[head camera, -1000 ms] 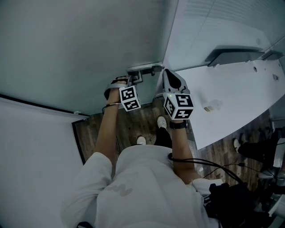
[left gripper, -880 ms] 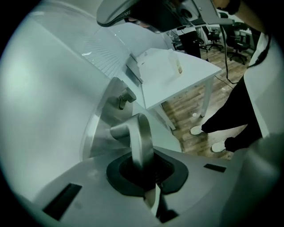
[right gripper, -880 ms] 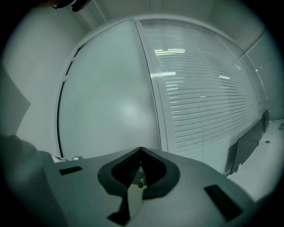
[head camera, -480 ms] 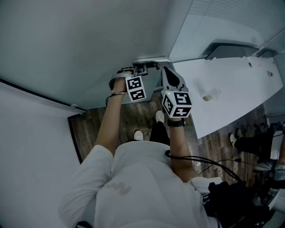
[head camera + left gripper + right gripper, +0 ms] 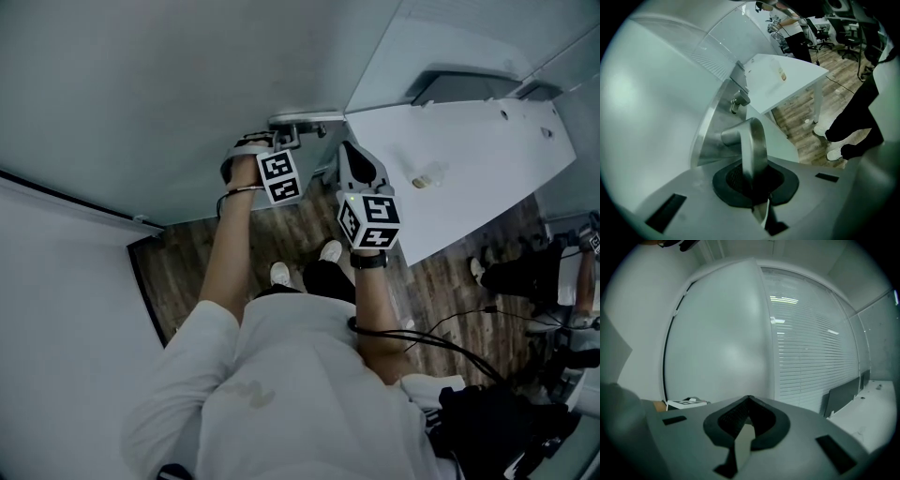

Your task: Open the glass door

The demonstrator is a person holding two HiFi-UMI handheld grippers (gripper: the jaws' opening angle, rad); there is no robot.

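Clamping one door handle [image 5: 753, 140]: left gripper [image 5: 752, 183]; right gripper [image 5: 747, 414] closed, empty.

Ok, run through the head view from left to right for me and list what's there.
White panel → left tool, clamped on the door handle → right tool, shut and empty → small pale item on the table → a bystander's dark legs.

An office, with a white desk [image 5: 801, 75], swivel chairs [image 5: 843, 35] and slatted window blinds [image 5: 811, 348].
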